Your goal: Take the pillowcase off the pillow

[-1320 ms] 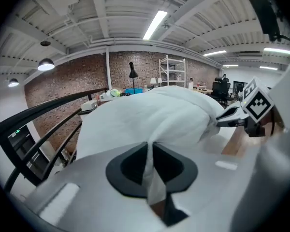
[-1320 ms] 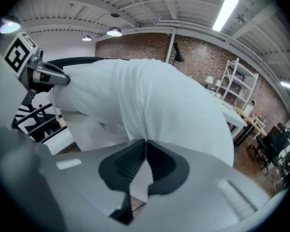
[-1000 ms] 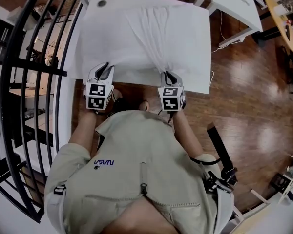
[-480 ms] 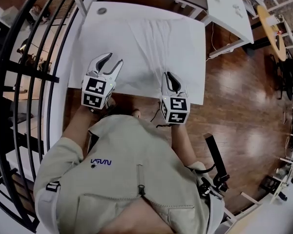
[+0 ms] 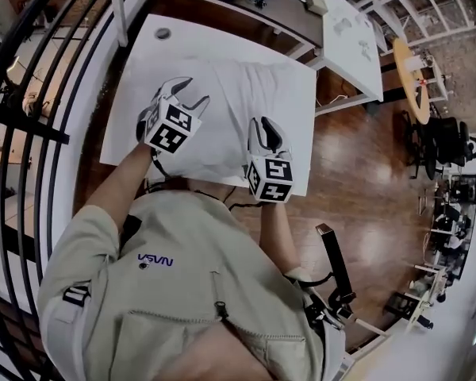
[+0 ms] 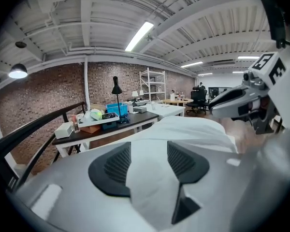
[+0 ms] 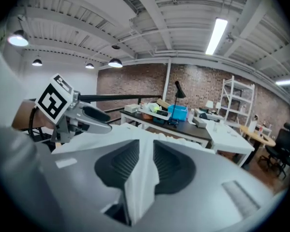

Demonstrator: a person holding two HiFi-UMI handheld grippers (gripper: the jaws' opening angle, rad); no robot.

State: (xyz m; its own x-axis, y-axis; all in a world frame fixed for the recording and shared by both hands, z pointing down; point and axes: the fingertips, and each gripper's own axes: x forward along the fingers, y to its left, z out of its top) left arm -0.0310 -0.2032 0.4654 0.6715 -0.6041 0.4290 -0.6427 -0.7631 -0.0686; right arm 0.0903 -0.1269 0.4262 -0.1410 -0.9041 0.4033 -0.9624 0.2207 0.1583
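A white pillow in its pillowcase (image 5: pixel 246 94) lies on the white table (image 5: pixel 120 129). My left gripper (image 5: pixel 182 98) hovers over the pillow's left part. Its jaws have just been opening and stand wide apart. In the left gripper view (image 6: pixel 149 161) white cloth shows between the pads, with no grip on it. My right gripper (image 5: pixel 263 129) is over the pillow's near right part. Its jaws have also just been opening, but in the right gripper view (image 7: pixel 146 163) a raised fold of pillowcase (image 7: pixel 144 178) still fills the narrow gap, touching both pads.
A black railing (image 5: pixel 32 133) curves along the left of the table. Beyond the table stand a dark desk with clutter and a lamp (image 6: pixel 117 88), and a white desk (image 5: pixel 349 30). Wooden floor (image 5: pixel 357 173) lies to the right.
Both grippers have left the pillowcase's near edge and risen, moving farther over the pillow. The left jaws have spread wide and let go of the cloth. The right jaws have parted slightly.
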